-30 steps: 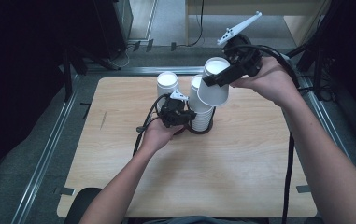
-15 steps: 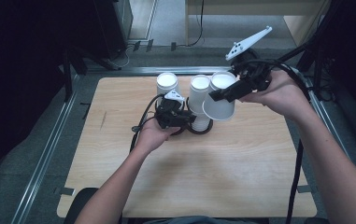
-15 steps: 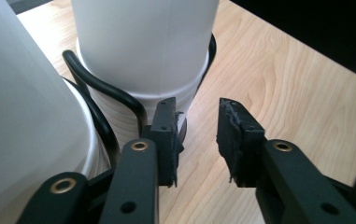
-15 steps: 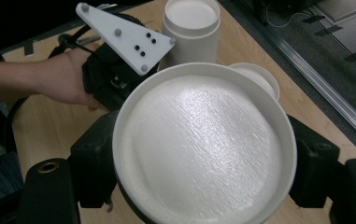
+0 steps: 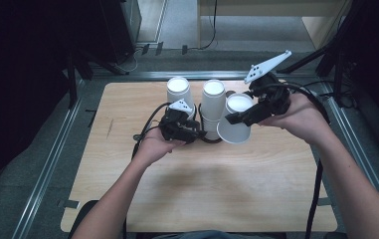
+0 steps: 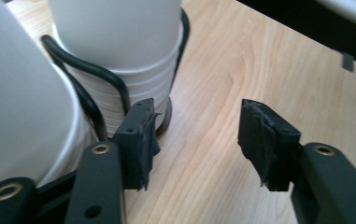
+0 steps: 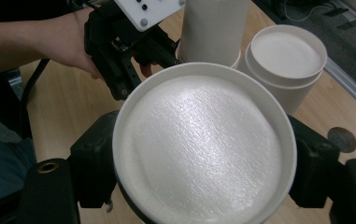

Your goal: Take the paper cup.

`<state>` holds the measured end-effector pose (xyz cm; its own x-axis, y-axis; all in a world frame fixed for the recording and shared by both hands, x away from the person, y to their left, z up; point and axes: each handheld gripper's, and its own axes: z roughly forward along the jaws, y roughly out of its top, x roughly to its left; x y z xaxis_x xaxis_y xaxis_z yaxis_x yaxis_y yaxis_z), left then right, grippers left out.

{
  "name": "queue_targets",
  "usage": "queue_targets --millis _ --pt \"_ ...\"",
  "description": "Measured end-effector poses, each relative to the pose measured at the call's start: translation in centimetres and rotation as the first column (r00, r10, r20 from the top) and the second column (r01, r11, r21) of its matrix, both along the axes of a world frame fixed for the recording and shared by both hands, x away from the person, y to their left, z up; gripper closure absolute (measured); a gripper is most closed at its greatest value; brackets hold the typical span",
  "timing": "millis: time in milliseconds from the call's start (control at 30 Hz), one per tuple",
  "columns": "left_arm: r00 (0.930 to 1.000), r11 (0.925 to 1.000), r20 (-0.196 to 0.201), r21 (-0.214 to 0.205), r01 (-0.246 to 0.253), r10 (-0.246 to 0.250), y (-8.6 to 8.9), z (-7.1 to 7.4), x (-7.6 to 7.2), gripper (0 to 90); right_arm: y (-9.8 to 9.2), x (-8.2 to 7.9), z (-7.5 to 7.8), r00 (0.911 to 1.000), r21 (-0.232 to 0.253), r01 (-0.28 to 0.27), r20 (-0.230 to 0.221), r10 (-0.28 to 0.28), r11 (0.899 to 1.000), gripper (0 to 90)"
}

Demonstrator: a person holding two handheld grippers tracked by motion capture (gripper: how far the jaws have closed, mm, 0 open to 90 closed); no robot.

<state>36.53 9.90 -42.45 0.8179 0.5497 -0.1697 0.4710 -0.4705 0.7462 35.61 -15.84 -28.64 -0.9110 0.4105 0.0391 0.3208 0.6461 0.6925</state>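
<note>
Gripping an upturned white cup (image 5: 234,124) by its sides, right tool (image 5: 241,117) holds it mid-frame, tilted, just right of the stack (image 5: 212,107). Stack sits in a wire holder (image 6: 102,88) on the table (image 5: 202,189). Left tool (image 5: 189,133) open, empty, jaws at holder base. 2nd stack (image 5: 178,90) upper left of ctr.

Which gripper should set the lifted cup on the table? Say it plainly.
Right. The right gripper already clamps the cup above the table; the left gripper is open and empty by the stack.
</note>
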Motion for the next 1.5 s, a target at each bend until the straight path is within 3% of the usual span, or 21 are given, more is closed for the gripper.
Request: queue_targets --millis 233,600,733,867,967,1033,1100,1267,1400,1500 --pt "0.9993 0.9989 -0.012 -0.03 0.036 -0.036 0.6 -0.5 -0.3 43.2 -0.3 -0.5 -2.5 0.9994 0.004 -0.012 -0.034 0.012 1.0 25.0" --pt "0.9933 0.9956 -0.069 -0.015 0.093 -0.093 1.4 -1.4 -0.3 37.1 -0.2 -0.9 -7.1 0.9967 0.021 -0.04 -0.07 0.041 0.999 25.0" --pt "0.9907 0.9929 -0.065 0.002 0.119 -0.119 1.4 -1.6 -0.5 34.3 0.1 -1.0 -8.8 0.9957 0.018 -0.056 -0.072 0.057 0.998 25.0" --pt "0.9896 0.9919 -0.069 -0.019 0.125 -0.126 1.6 -2.0 -0.8 29.0 0.2 -1.1 -10.1 0.9949 0.017 -0.086 -0.051 0.087 0.996 24.9" --pt "0.9874 0.9897 -0.071 -0.033 0.139 -0.141 1.8 -2.2 -1.0 23.1 0.4 -1.1 -11.1 0.9935 0.021 -0.091 -0.066 0.093 0.996 24.9" --pt "0.9886 0.9906 -0.064 -0.02 0.135 -0.136 1.7 -2.3 -1.2 14.8 0.4 -1.1 -11.5 0.9932 0.027 -0.088 -0.074 0.09 0.996 24.9" --pt "0.987 0.9887 -0.058 -0.012 0.149 -0.15 1.7 -2.3 -1.5 12.5 0.5 -0.9 -12.1 0.9931 0.026 -0.09 -0.073 0.092 0.996 24.9" --pt "0.9742 0.9784 -0.092 0.002 0.207 -0.206 1.9 -3.0 -1.7 1.1 0.6 -0.3 -13.6 0.9927 0.042 -0.07 -0.095 0.074 0.997 24.9" --pt "0.9683 0.9743 -0.115 0.015 0.225 -0.222 2.0 -3.7 -1.7 1.0 0.8 -0.3 -14.5 0.9917 0.037 -0.067 -0.107 0.071 0.997 24.9" --pt "0.9645 0.9692 -0.108 0.023 0.245 -0.241 1.9 -4.0 -1.7 1.2 1.1 -0.5 -14.9 0.9904 0.04 -0.067 -0.119 0.071 0.997 24.9"
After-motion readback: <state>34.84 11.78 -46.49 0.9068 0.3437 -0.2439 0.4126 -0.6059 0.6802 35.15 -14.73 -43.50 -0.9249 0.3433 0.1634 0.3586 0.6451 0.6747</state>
